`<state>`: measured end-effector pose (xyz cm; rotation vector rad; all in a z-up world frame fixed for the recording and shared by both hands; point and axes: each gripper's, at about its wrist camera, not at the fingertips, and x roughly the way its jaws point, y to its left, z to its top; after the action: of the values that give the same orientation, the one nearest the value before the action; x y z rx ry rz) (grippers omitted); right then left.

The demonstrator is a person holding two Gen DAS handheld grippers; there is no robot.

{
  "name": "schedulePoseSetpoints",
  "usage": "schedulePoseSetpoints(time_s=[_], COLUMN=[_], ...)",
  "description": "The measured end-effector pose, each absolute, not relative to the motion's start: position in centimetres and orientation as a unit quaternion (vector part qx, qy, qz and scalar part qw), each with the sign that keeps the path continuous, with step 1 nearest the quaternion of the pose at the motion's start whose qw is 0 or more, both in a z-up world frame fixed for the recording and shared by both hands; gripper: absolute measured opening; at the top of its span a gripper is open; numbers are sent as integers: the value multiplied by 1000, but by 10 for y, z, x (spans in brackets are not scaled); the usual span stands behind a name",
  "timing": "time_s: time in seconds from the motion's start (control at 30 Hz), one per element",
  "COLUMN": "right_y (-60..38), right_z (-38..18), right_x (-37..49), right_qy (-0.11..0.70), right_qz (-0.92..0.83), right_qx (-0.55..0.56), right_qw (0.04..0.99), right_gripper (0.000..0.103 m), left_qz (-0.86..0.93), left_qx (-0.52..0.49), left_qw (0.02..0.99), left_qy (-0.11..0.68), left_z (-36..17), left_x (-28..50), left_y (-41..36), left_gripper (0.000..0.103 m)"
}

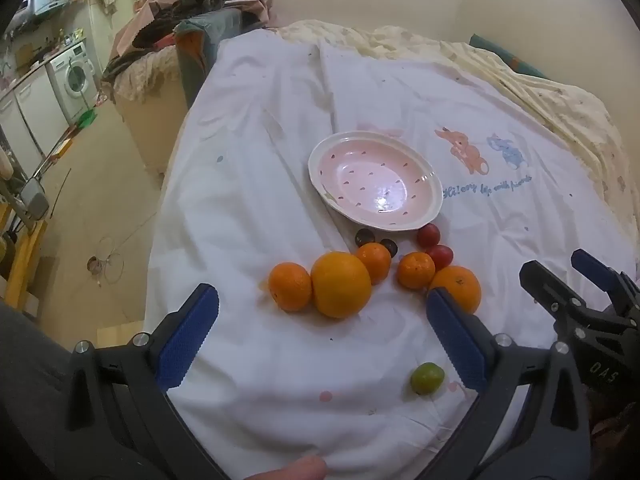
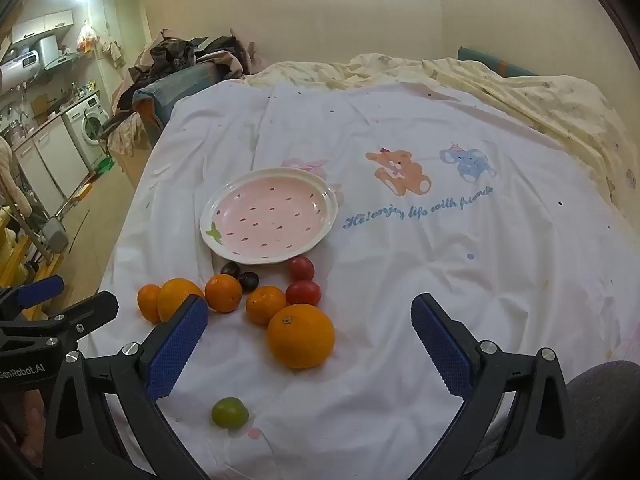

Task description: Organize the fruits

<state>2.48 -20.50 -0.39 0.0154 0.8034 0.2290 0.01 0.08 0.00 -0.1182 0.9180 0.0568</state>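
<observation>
A pink plate with a white rim lies empty on the white bed sheet. In front of it lie several oranges, the largest on the left and another on the right, two red tomatoes and two dark plums. A small green fruit lies apart, nearest me. My left gripper is open and empty, just short of the oranges. My right gripper is open and empty beside it, over the right orange.
The white sheet with printed animals covers the bed; a yellow quilt is bunched at the far right. The bed's left edge drops to the floor. A pile of clothes and a washing machine stand at far left.
</observation>
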Motion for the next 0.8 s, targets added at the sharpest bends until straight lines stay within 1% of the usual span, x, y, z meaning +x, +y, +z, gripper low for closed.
schedulePoseSetpoints(time_s=[0.8], right_y=[-205], right_z=[-2], right_x=[23], right_qy=[387], right_qz=[109], right_qx=[4], right_qw=[916], right_gripper=[103], left_qz=[31], left_qx=[-59], left_qw=[893], left_qy=[445], left_z=[-3], left_x=[-1], left_y=[1], left_gripper=[102])
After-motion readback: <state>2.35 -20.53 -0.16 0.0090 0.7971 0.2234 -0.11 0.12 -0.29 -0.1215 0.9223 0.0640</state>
